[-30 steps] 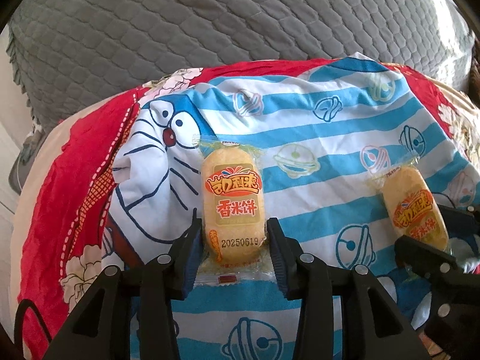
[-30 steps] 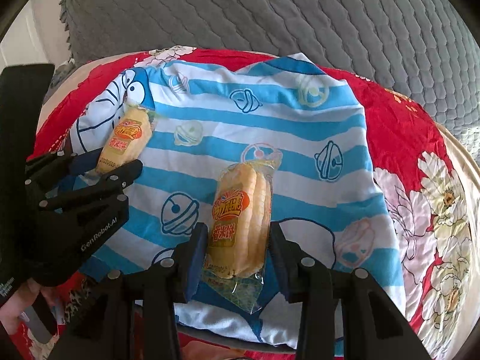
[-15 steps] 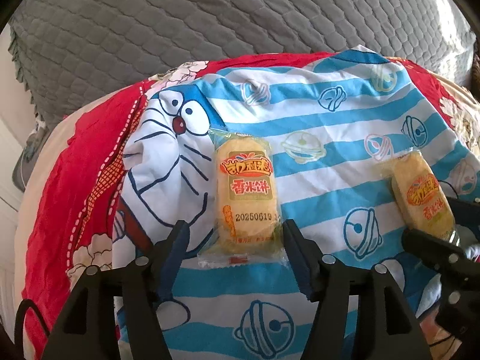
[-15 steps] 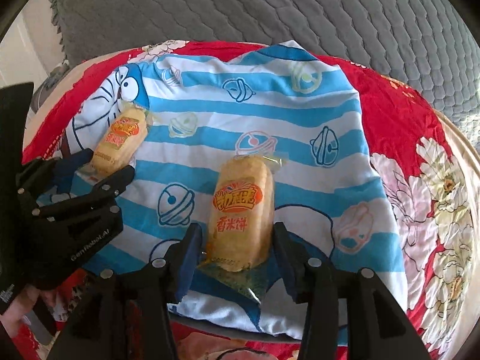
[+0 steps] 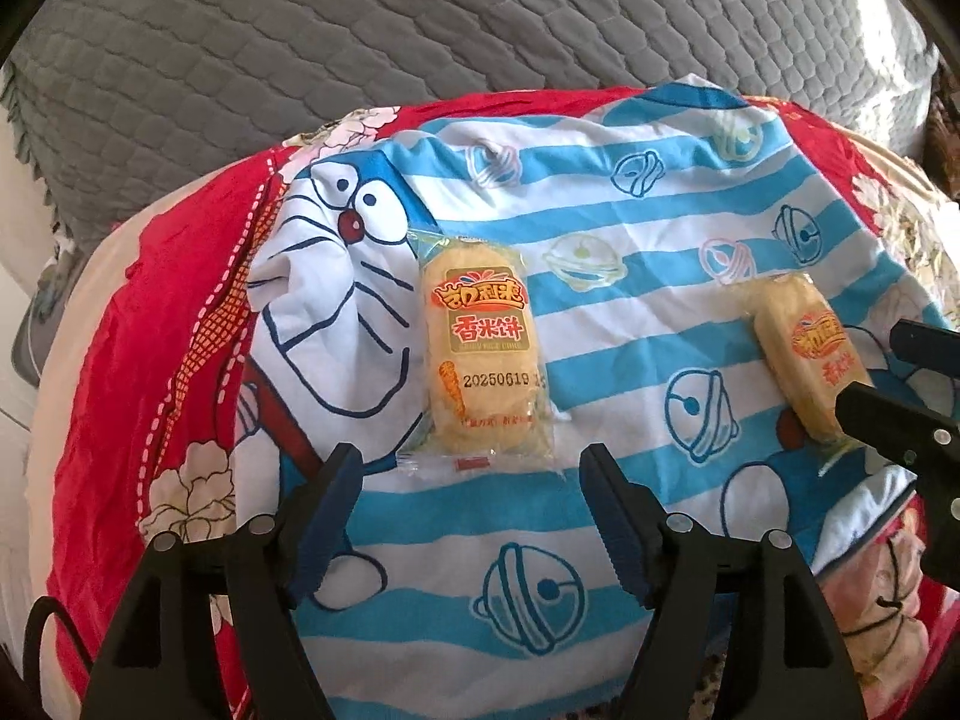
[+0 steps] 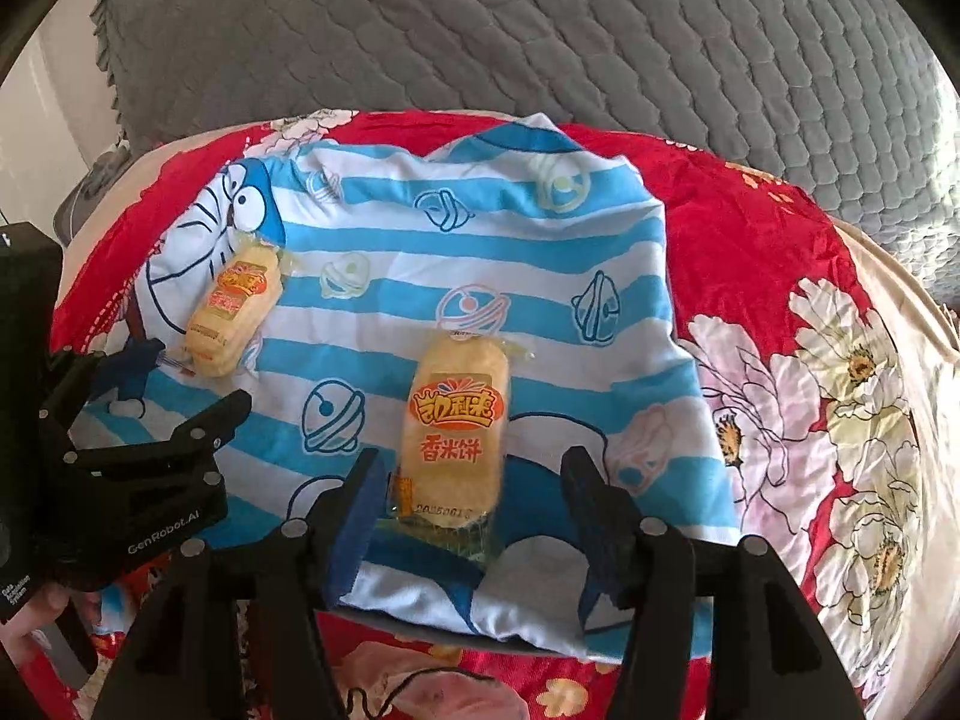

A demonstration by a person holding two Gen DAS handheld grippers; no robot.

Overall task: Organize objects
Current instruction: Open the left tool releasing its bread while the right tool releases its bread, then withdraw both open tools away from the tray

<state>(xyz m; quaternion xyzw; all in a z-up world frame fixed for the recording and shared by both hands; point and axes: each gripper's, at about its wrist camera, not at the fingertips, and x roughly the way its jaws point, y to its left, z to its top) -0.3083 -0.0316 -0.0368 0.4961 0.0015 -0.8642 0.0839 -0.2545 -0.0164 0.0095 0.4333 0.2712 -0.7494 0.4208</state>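
Note:
Two yellow rice cracker packets lie flat on a blue-and-white striped cartoon cloth [image 5: 606, 228] [image 6: 498, 246]. The left packet [image 5: 480, 354] [image 6: 234, 312] rests just ahead of my left gripper [image 5: 471, 468] [image 6: 195, 378]. Its jaws are opening and stand wide, and only the packet's clear bottom seal reaches between the tips, untouched. The right packet [image 6: 456, 420] [image 5: 804, 360] has its lower end between the fingers of my right gripper [image 6: 474, 468] [image 5: 885, 366]. Those jaws are opening too, with a gap on each side of the packet.
The cloth is spread over a red floral bedsheet [image 6: 780, 300] [image 5: 150, 360]. A grey quilted cover [image 5: 420, 30] [image 6: 600, 30] rises behind it. A hand [image 6: 36, 606] holds the left gripper's body at the lower left of the right wrist view.
Both grippers' jaws have spread and let go of their packets. The right packet tipped from standing on its edge to lying flat, label up. The left gripper drew back a little.

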